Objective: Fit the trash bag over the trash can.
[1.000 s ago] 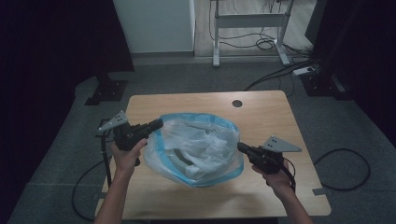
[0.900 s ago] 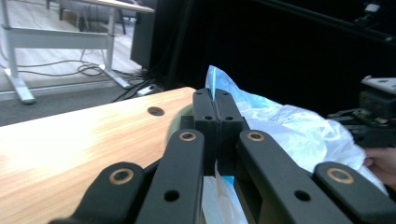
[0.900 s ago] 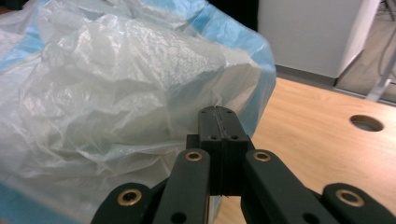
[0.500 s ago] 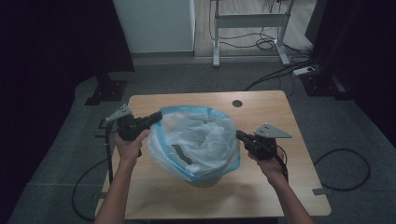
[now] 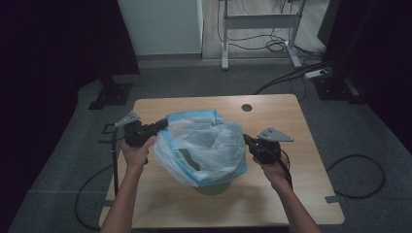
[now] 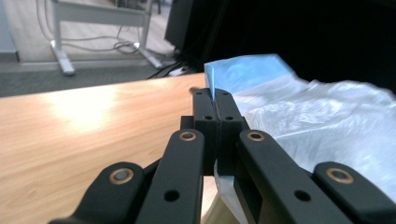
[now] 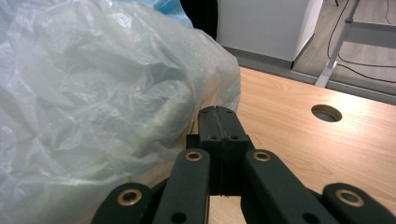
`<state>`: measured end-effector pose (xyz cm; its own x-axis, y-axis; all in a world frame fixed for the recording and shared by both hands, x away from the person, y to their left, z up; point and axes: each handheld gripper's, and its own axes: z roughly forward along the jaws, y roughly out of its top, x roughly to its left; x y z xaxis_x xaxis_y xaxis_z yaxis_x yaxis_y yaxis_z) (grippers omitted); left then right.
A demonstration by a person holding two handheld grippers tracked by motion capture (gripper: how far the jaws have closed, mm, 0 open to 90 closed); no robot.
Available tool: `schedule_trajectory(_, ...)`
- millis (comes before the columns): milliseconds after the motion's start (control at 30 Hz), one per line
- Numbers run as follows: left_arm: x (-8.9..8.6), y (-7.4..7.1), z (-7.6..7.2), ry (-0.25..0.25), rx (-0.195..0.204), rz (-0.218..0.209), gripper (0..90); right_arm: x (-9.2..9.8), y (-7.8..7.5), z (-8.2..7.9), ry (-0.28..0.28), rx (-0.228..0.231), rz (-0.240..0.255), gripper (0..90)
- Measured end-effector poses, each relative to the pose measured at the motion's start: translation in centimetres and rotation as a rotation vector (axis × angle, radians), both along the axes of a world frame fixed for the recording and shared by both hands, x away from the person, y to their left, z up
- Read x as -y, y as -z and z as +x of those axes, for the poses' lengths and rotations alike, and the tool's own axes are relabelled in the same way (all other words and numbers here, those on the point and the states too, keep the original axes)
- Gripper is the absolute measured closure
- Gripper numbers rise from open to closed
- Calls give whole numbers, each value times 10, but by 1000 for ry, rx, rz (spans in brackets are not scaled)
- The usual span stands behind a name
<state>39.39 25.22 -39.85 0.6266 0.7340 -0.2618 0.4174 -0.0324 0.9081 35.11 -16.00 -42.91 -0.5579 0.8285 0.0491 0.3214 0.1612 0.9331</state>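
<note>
A translucent white plastic bag [image 5: 209, 143] with a blue rim [image 5: 192, 116] stands open in the middle of the wooden table [image 5: 296, 126]. It hangs over a pale round container [image 5: 214, 188] whose base shows below it. My left gripper [image 5: 163, 125] is shut on the blue rim at the bag's left side; in the left gripper view the blue film [image 6: 211, 79] sticks up between the closed jaws. My right gripper [image 5: 246, 139] is shut at the bag's right edge, and in the right gripper view the bag [image 7: 93, 93] bulges against its closed jaws [image 7: 218, 112]. A dark shape [image 5: 187, 160] lies inside the bag.
A round cable hole [image 5: 247, 107] sits near the table's far edge, also seen as the hole [image 7: 326, 112] beyond my right gripper. Cables trail from both grippers onto the grey floor. A white desk frame [image 5: 257, 22] and dark curtains stand behind the table.
Both grippers moved away from the person and lifted the bag's rim. The bag went from lying slumped to standing open, and the right gripper came slightly inward.
</note>
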Motion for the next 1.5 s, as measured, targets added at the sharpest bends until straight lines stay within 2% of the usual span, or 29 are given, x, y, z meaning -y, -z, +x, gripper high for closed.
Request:
schedule_trajectory(33, 1, 2, 0, -9, -2, 25, 895, -1, 1, 1, 0, -3, -2, 892)
schedule_trajectory(133, 1, 10, 2, -19, -32, 31, 895, -6, 5, 4, 1, -12, -11, 892)
schedule_trajectory(233, 2, 15, 1, -20, -51, 58, 895, -8, 11, 8, 6, -32, -19, 892)
schedule_trajectory(600, -5, 30, -5, -5, -78, 24, 895, -7, 25, 9, 15, -69, -35, 892)
schedule_trajectory(967, -11, 39, -17, 21, -78, -11, 895, 5, 31, 4, 31, -79, -30, 892)
schedule_trajectory(1033, -10, 39, -19, 25, -78, -7, 895, 7, 30, 2, 35, -68, -25, 891)
schedule_trajectory(1067, -10, 38, -21, 26, -75, -3, 894, 8, 28, -1, 43, -50, -25, 890)
schedule_trajectory(1167, -10, 37, -23, 25, -69, 0, 894, 11, 17, -15, 56, 12, 4, 743)
schedule_trajectory(1233, -12, 36, -23, 20, -68, -3, 894, 15, 9, -27, 49, 41, 21, 686)
schedule_trajectory(1333, -15, 34, -24, 15, -66, -10, 894, 19, 1, -46, 32, 60, 36, 606)
schedule_trajectory(1500, -16, 30, -27, 14, -58, -12, 894, 17, -4, -87, -75, 67, 77, 555)
